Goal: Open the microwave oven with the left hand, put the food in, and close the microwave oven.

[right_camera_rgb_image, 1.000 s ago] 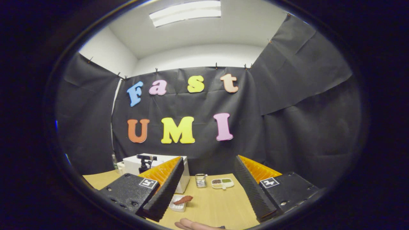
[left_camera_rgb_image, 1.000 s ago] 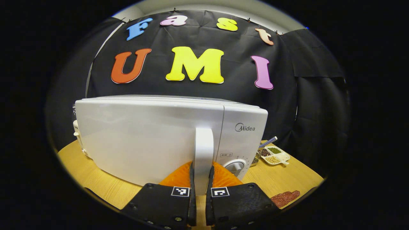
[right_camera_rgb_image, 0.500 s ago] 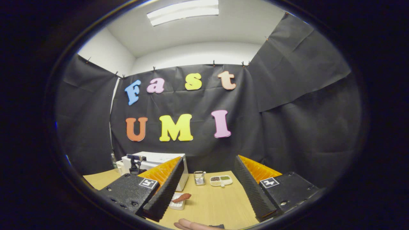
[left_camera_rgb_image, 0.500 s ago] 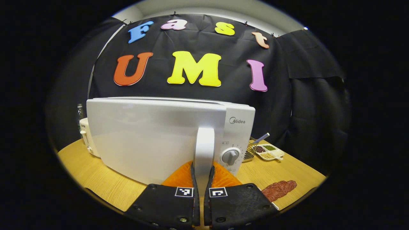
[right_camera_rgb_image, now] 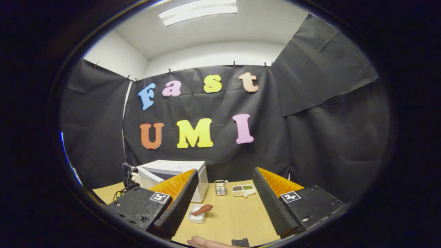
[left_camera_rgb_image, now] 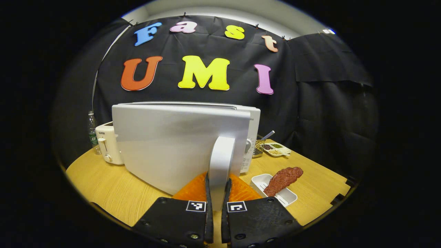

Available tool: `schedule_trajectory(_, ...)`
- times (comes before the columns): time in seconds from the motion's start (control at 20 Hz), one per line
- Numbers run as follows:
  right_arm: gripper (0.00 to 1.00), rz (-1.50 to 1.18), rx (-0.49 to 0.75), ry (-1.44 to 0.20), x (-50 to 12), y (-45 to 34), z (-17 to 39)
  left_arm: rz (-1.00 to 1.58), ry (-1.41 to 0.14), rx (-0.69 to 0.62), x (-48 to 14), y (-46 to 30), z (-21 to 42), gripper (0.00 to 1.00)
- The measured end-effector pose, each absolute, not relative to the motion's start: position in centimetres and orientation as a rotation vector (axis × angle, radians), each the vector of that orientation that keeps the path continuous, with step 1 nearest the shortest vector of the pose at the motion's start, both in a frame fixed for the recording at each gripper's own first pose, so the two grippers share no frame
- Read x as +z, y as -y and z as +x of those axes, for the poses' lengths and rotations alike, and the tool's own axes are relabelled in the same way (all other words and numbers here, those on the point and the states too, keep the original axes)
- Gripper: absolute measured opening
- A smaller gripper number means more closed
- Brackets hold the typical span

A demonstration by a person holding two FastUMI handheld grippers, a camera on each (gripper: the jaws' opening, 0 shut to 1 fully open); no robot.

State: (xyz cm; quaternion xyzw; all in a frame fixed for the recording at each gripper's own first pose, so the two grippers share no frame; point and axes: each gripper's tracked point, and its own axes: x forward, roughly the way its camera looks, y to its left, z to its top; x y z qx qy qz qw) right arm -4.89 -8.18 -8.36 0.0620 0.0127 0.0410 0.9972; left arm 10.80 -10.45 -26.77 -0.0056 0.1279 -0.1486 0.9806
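In the left gripper view we see a water bottle (left_camera_rgb_image: 91, 132) far left on the table (left_camera_rgb_image: 103, 186), then a white toaster (left_camera_rgb_image: 107, 143). Next comes the microwave oven (left_camera_rgb_image: 253, 120) with its door (left_camera_rgb_image: 172, 144) swung partly open. Our left gripper (left_camera_rgb_image: 217, 186) squeezes the door handle (left_camera_rgb_image: 219, 162) with both fingers. To the right, the food (left_camera_rgb_image: 283, 175) lies on a small white tray (left_camera_rgb_image: 259, 180). In the right gripper view our right gripper (right_camera_rgb_image: 224, 196) is spread wide, holding nothing, above the table.
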Motion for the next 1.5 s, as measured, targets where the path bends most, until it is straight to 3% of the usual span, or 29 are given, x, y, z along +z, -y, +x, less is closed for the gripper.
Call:
schedule_trajectory(0.05,1.0,0.123,0.09,-0.028,-8.4,7.8,-5.0,-0.007,-0.265,-0.299,-26.9,9.5,9.7,0.14)
schedule_trajectory(0.15,1.0,0.125,0.106,-0.03,-8.5,7.0,-5.2,0.015,-0.249,-0.298,-26.6,6.8,7.4,0.14)
schedule_trajectory(0.3,1.0,0.129,0.133,-0.03,-8.7,5.8,-5.4,0.021,-0.278,-0.215,-27.5,0.9,3.3,0.28)
schedule_trajectory(0.45,1.0,0.135,0.152,-0.031,-8.9,4.7,-5.6,0.049,-0.283,-0.111,-28.2,-5.5,-0.8,0.85)
schedule_trajectory(0.5,1.0,0.136,0.159,-0.035,-9.2,4.2,-5.6,0.038,-0.289,-0.08,-28.3,-7.3,-2.4,0.94)
schedule_trajectory(0.85,1.0,0.11,0.176,-0.056,-9.6,2.0,-5.6,-0.034,-0.237,0.009,-26.1,-13.0,-7.3,0.94)
schedule_trajectory(0.9,0.92,0.1,0.173,-0.054,-9.6,1.9,-5.5,-0.052,-0.234,0.021,-25.7,-13.5,-7.5,0.94)
schedule_trajectory(0.95,0.92,0.09,0.169,-0.053,-9.6,1.9,-5.4,-0.064,-0.226,0.027,-25.1,-13.7,-7.7,0.94)
schedule_trajectory(1.0,1.0,0.081,0.165,-0.054,-9.8,1.9,-5.3,-0.074,-0.212,0.032,-24.3,-14.0,-7.9,0.94)
schedule_trajectory(1.45,1.0,0.037,0.155,-0.188,-15.0,2.2,3.0,-0.02,-0.113,0.01,-15.5,-8.7,-6.4,0.94)
schedule_trajectory(1.5,0.93,0.032,0.16,-0.212,-15.8,2.2,4.1,-0.013,-0.096,-0.006,-14.3,-7.6,-6.0,0.94)
